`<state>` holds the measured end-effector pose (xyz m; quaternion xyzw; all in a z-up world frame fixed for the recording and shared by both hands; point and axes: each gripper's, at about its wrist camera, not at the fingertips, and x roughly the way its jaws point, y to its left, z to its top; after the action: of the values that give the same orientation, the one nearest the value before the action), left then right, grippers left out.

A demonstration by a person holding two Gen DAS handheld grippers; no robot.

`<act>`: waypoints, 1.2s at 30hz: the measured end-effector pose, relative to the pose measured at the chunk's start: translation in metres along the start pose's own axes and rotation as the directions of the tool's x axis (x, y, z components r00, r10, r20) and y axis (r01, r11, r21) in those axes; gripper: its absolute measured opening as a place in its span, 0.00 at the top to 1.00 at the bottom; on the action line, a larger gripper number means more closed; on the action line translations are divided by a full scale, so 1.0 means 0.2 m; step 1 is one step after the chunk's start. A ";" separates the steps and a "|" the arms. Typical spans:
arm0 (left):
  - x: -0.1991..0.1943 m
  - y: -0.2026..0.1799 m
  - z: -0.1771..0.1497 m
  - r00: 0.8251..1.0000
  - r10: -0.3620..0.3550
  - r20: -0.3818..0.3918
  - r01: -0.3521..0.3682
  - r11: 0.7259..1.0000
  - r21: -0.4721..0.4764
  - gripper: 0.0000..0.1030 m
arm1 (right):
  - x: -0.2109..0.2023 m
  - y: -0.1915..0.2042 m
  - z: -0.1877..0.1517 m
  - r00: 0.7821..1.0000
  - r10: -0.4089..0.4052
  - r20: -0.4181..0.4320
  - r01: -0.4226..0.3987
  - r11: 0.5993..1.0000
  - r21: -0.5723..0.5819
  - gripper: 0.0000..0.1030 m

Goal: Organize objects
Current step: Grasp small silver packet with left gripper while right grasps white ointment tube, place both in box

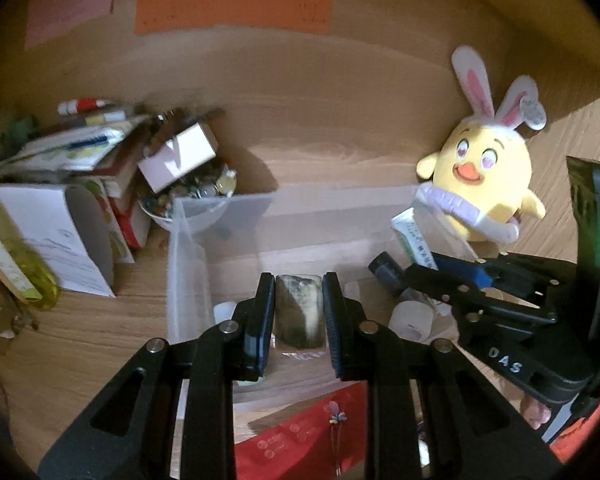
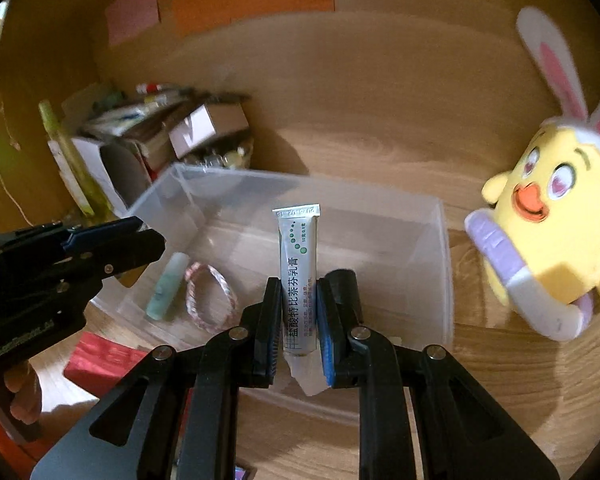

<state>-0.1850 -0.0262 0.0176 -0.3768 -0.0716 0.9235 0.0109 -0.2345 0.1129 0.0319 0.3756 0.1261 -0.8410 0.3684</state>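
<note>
A clear plastic bin stands on the wooden desk; it also shows in the left wrist view. My right gripper is shut on a white ointment tube, held upright above the bin. My left gripper is shut on a dark grey, rounded block over the bin's near edge. In the bin lie a pale green tube and a braided pink bracelet. The right gripper with the ointment tube also shows at the right of the left wrist view.
A yellow chick plush with rabbit ears sits right of the bin, also in the left wrist view. A pile of books, boxes and a bowl of trinkets stands at the left. A red packet lies in front. Coloured notes hang on the back wall.
</note>
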 end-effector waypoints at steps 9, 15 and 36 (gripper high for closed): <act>0.15 0.03 -0.02 0.997 0.002 -0.081 -0.003 1.000 -0.002 0.77 | 0.14 0.00 -0.02 0.997 -0.006 -0.077 0.005 1.000 -0.021 0.85; 0.11 0.03 -0.03 0.998 0.002 -0.063 -0.002 1.000 0.002 0.77 | 0.15 0.01 -0.02 0.996 -0.008 -0.086 0.006 1.000 -0.019 0.85; -0.37 0.02 -0.22 0.995 0.011 0.101 -0.009 1.000 -0.020 0.17 | -0.32 0.04 -0.16 0.997 -0.007 0.080 0.009 1.000 -0.017 0.38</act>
<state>-0.1003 -0.0305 0.0375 -0.3298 -0.0791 0.9407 -0.0009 -0.1830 0.1555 0.0567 0.3382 0.1200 -0.8557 0.3729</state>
